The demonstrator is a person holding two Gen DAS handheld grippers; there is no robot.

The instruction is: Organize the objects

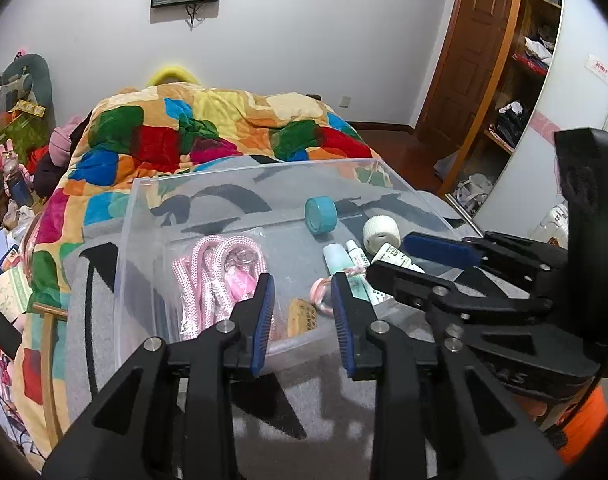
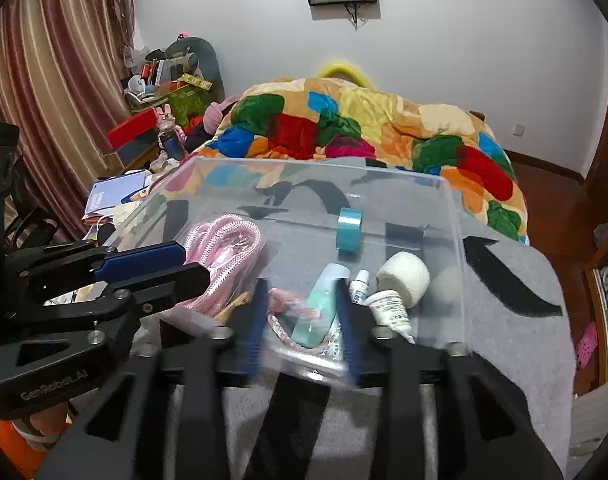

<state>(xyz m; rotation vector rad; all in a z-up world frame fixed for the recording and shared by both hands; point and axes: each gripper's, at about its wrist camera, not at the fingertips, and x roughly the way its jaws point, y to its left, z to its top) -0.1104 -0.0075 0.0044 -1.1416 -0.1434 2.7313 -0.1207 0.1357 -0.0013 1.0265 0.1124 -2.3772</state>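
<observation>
A clear plastic bin [image 1: 144, 216] [image 2: 451, 208] sits on a grey blanket on the bed. It holds a pink rope [image 1: 208, 268] [image 2: 228, 240], a teal tape roll [image 1: 320, 215] [image 2: 349, 232], a white gauze roll [image 1: 381, 234] [image 2: 403, 276], small tubes [image 1: 339, 258] [image 2: 387, 310] and a pink bracelet [image 1: 319, 294] [image 2: 282, 326]. My left gripper [image 1: 302, 312] is open and empty at the bin's near wall. My right gripper [image 2: 300, 320] is open over the near edge, straddling a mint tube [image 2: 319, 312]; it also shows in the left wrist view [image 1: 407, 258].
A colourful patchwork quilt [image 1: 208, 128] [image 2: 343, 128] covers the bed behind the bin. A cluttered table [image 2: 152, 120] stands to the left. A wooden door [image 1: 459, 52] and shelves [image 1: 519, 92] are to the right.
</observation>
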